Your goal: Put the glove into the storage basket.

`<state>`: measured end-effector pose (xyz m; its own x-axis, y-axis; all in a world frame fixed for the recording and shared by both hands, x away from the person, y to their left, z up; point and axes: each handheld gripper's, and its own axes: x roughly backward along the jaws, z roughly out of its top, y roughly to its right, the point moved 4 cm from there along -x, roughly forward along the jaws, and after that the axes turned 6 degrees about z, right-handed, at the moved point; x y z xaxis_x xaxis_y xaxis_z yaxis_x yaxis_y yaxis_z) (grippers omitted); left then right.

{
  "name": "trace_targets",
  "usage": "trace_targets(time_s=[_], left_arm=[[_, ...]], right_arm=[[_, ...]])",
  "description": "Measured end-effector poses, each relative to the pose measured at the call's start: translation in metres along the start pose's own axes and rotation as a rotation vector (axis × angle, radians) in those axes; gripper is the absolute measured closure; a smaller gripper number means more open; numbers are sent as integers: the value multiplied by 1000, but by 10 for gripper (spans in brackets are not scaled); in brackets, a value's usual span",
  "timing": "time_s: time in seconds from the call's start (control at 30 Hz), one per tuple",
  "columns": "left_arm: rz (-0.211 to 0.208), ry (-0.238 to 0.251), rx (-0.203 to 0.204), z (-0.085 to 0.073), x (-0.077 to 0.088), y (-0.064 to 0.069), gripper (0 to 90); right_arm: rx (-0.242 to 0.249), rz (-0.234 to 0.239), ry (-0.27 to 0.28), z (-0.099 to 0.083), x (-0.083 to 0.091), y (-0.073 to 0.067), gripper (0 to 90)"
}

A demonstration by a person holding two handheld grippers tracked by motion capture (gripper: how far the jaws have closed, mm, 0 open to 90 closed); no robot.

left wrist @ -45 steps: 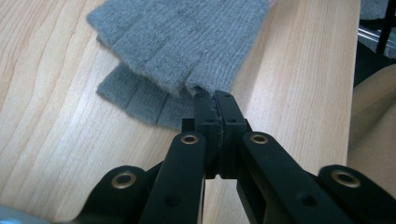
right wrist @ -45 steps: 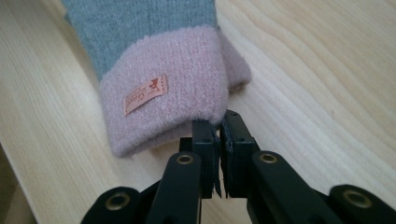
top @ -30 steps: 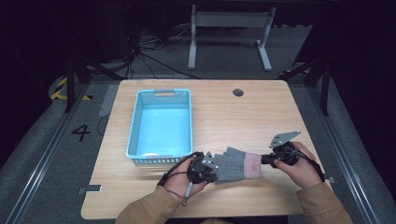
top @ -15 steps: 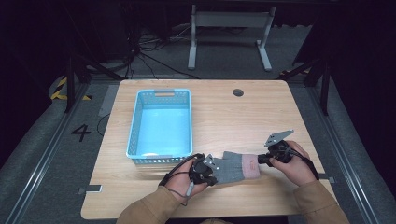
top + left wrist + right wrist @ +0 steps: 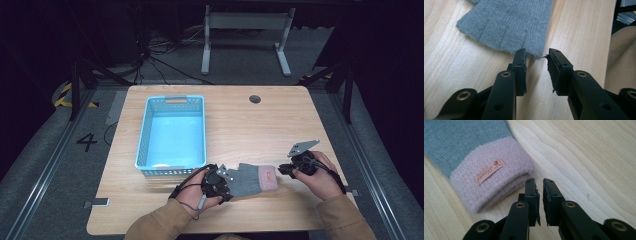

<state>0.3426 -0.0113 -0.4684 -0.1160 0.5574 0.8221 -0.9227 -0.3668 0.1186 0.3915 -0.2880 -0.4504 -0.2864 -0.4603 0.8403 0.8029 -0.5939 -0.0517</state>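
The fingers (image 5: 520,67) of the left gripper (image 5: 536,56) have just been opening and now stand a moderate gap apart, with only bare wood between them; the frayed fingertip end of the grey glove (image 5: 509,27) lies just past their tips, one tip at the glove's edge, not pinched. The right gripper (image 5: 539,182) has its fingers (image 5: 531,192) drawn narrow with a thin slit between them; they too have just been easing apart, and nothing sits in the slit, the glove's pink cuff (image 5: 491,175) with its small orange label lying just beside them on the wood. From above, the glove (image 5: 247,180) lies flat and stretched out near the front edge of the worktop (image 5: 240,125), between the left gripper (image 5: 220,182) and the right gripper (image 5: 286,169). I judge that the glove has been laid out and let go at both ends; what seems left is a fresh hold and a move, perhaps to the blue basket (image 5: 145,135), which stands open and just behind the left hand. The basket's near wall is close to that hand, so a lift wants care there. To the right and behind the glove the worktop is open, with good room; the front edge is near both forearms.
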Motion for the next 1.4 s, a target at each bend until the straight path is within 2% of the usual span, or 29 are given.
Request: trace_targets(time_s=[0.3, 0.47, 0.73, 0.83, 0.9, 1.07, 1.3, 1.4], left_arm=[[30, 43, -29, 12, 7, 5, 579], [45, 78, -12, 20, 10, 4, 543], [68, 103, -1, 27, 14, 2, 499], [59, 132, 15, 32, 14, 1, 498], [54, 142, 12, 37, 14, 0, 490], [67, 144, 19, 47, 7, -3, 466], [79, 130, 42, 52, -10, -12, 411], [88, 123, 30, 54, -18, -13, 376]], right_arm=[[-42, -24, 34, -8, 16, 3, 793], [-53, -29, 47, -10, 20, 5, 780], [-70, -34, 66, -11, 25, 7, 748], [-73, -34, 74, -11, 27, 7, 719], [-86, -34, 84, -11, 29, 8, 701], [-93, -43, 105, -13, 34, 10, 673], [-104, -43, 120, -14, 37, 12, 657], [-106, -44, 124, -14, 38, 12, 655]])
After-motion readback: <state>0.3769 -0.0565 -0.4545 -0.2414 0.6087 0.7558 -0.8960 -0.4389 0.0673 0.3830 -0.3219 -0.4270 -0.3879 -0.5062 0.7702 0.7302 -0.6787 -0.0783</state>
